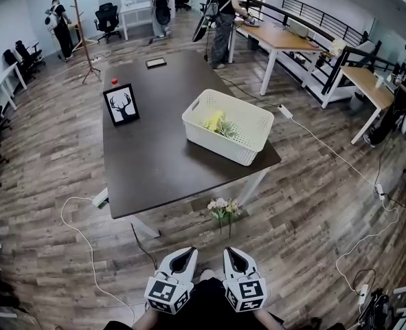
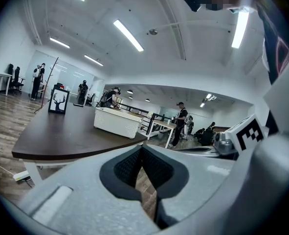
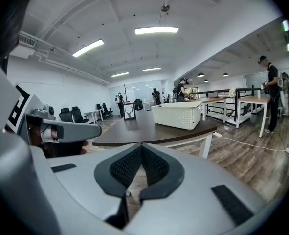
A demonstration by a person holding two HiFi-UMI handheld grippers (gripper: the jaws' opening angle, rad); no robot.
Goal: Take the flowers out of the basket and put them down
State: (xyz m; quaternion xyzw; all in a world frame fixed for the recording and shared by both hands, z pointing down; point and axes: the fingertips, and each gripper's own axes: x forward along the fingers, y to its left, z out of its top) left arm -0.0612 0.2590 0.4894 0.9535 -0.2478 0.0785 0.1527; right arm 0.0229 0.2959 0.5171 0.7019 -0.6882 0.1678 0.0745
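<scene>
A white slotted basket [image 1: 238, 137] stands at the near right corner of the dark table [image 1: 154, 157], with yellow flowers [image 1: 216, 122] inside it. A second bunch of pale flowers [image 1: 223, 208] is on the floor just before the table's near edge. Both grippers hang low, close to my body and well short of the table. The left gripper [image 1: 186, 252] and the right gripper [image 1: 231, 251] are side by side, each shut with nothing between its jaws. The basket [image 2: 117, 122] shows far ahead of the left gripper [image 2: 142, 150], and the basket [image 3: 179, 114] likewise lies beyond the right gripper [image 3: 141, 148].
A framed deer picture [image 1: 121, 104], a small red object [image 1: 114, 81] and a dark tablet [image 1: 156, 62] sit on the table's far half. White cables [image 1: 340, 163] run over the wooden floor. Several people, desks and chairs stand at the back and right.
</scene>
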